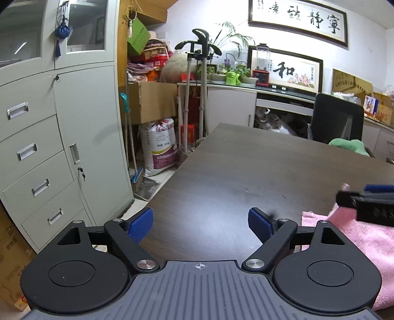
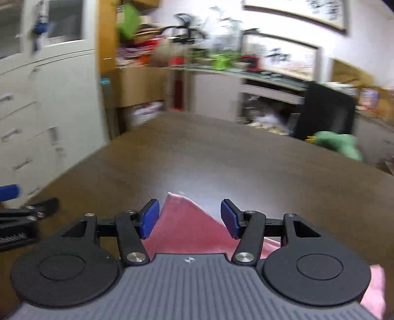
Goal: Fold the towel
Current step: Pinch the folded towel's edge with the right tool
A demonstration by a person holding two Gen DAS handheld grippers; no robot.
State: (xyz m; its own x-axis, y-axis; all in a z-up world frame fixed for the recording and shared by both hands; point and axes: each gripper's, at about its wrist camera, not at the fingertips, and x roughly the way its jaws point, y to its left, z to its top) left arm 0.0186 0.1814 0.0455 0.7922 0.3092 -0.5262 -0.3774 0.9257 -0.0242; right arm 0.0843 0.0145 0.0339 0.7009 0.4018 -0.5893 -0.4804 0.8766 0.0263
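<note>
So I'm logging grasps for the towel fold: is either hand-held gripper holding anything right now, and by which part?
Nothing is held. The left hand-held gripper stands open over the bare table. The right hand-held gripper is open too, and the pink towel corner lies between its pads unpinched.

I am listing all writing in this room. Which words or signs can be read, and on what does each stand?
"寧静" and further characters: upper framed calligraphy.
"和": lower framed picture.
"ANS": cardboard box, rest cut off.
Printed sack: too small to read.
Right wrist view: too blurred.
</note>
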